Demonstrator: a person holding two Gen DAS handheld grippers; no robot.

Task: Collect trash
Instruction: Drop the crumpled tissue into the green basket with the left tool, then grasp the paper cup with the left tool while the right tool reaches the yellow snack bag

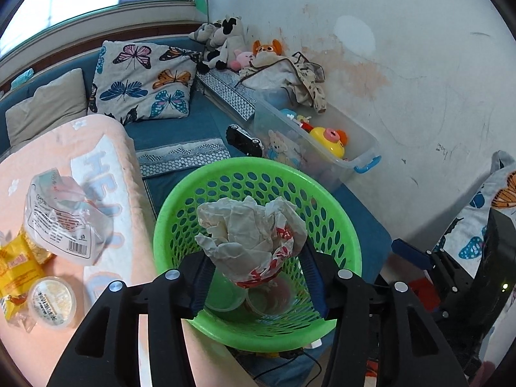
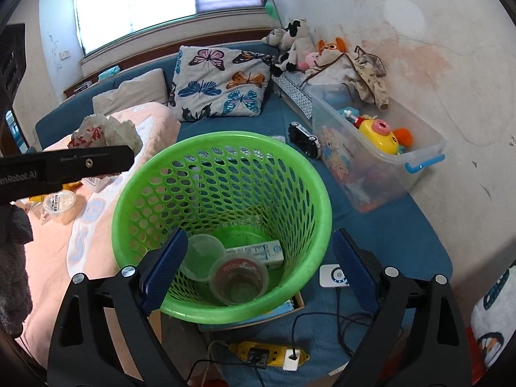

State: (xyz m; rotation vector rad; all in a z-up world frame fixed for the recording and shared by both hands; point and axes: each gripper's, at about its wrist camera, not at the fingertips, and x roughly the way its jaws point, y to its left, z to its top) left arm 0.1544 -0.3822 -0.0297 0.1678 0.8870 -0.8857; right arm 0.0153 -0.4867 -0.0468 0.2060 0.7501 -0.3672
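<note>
The crumpled wrapper [image 1: 254, 242] hangs over the green basket [image 1: 338, 200], pinched in the left gripper [image 1: 256, 277]. At the basket's nine o'clock, more wrappers [image 1: 61, 222] lie on the pink blanket [image 1: 42, 148]. The right gripper [image 2: 258, 274] spreads wide, holding nothing.

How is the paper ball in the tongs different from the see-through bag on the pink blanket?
The paper ball is white with red print and crumpled tight; the bag is clear with black print and a barcode, and only loosely rumpled. The paper ball is pinched in the left tongs over the green basket; the bag lies on the pink blanket, untouched. Both look like trash.
</note>
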